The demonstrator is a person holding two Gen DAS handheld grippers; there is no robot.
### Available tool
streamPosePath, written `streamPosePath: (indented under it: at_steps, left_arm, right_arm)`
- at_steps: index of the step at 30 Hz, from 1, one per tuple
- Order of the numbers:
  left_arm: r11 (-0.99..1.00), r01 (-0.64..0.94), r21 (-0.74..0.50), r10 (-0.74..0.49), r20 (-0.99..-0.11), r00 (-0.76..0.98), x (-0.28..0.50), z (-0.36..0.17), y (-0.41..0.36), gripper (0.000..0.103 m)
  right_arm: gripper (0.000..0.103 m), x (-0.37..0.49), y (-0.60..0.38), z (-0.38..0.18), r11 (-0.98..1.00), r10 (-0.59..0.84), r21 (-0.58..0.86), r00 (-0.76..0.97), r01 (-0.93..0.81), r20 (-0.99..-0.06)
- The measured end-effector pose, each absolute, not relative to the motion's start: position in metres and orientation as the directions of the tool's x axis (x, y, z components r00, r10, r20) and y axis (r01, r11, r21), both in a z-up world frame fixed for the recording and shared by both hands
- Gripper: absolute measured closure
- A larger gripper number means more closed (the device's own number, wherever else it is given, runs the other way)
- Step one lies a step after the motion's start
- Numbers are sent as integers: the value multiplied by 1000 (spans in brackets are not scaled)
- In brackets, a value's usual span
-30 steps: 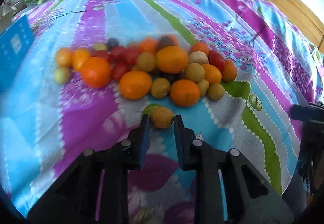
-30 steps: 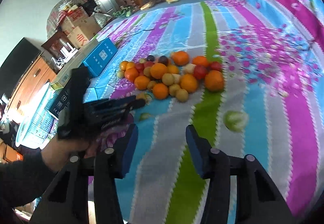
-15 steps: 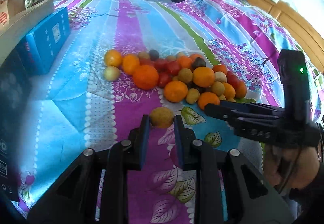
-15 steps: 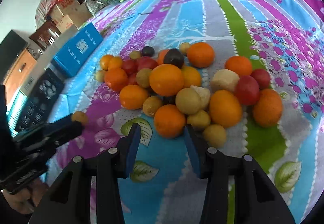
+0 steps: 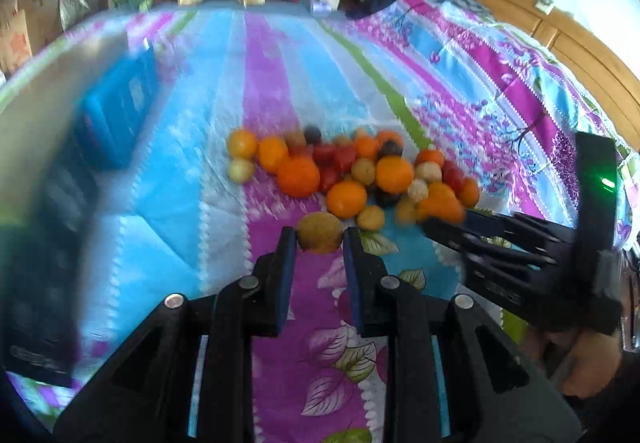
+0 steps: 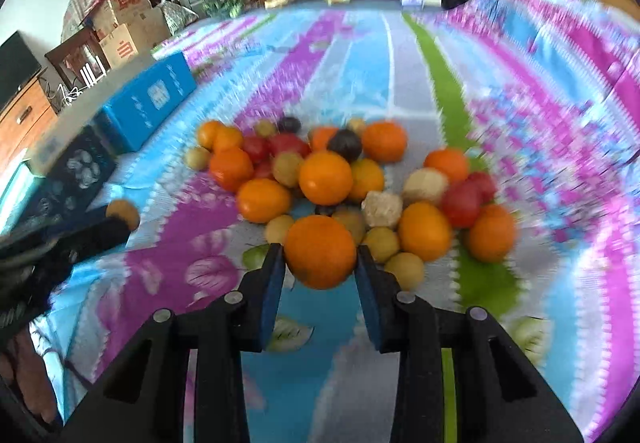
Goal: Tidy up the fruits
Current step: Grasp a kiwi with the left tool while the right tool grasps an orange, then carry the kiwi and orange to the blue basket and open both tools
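fruit pile (image 6: 344, 183) on bedspread (image 6: 360, 67) — box (image 6: 150, 101) left (apart)

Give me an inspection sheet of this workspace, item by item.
Surface: a bed cover with purple, blue and green stripes and a leaf print.
Job's things: a pile of fruit, oranges, red and small yellow-green ones, lying loose on the cover.
Clutter: a blue box and a dark box to the left of the pile.
Grippers: left gripper shut on a small brown fruit; right gripper has just been closing, its pads against an orange at the pile's near edge.
Cables: nothing seen.
Surroundings: clothes heaped at the far end, cardboard boxes, wooden furniture.
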State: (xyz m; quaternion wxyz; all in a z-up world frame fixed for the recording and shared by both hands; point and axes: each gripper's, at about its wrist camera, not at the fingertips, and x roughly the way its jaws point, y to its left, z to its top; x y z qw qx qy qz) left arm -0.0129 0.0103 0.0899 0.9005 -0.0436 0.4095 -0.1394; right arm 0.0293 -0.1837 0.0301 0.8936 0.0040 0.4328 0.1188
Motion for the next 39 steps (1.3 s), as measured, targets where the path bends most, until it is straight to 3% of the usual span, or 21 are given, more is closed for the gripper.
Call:
streamPosePath:
  at_steps: [8,18,39]
  left_arm:
    - [981,136,-134,-191,-679,709,-43,156,42,79]
    - [995,10,-103,-75,-653,754,-85,199,95,79]
    - [939,-321,-122,182,-615,767,-141,234,254,79]
  right_arm:
    - [64,-25,-187,116,981,183,92,666,-170,-723]
    - [64,-49,-147,184,972,217,74,719,-225,-660]
    - [64,-66,68,244,871,422,89,643,-484,-639]
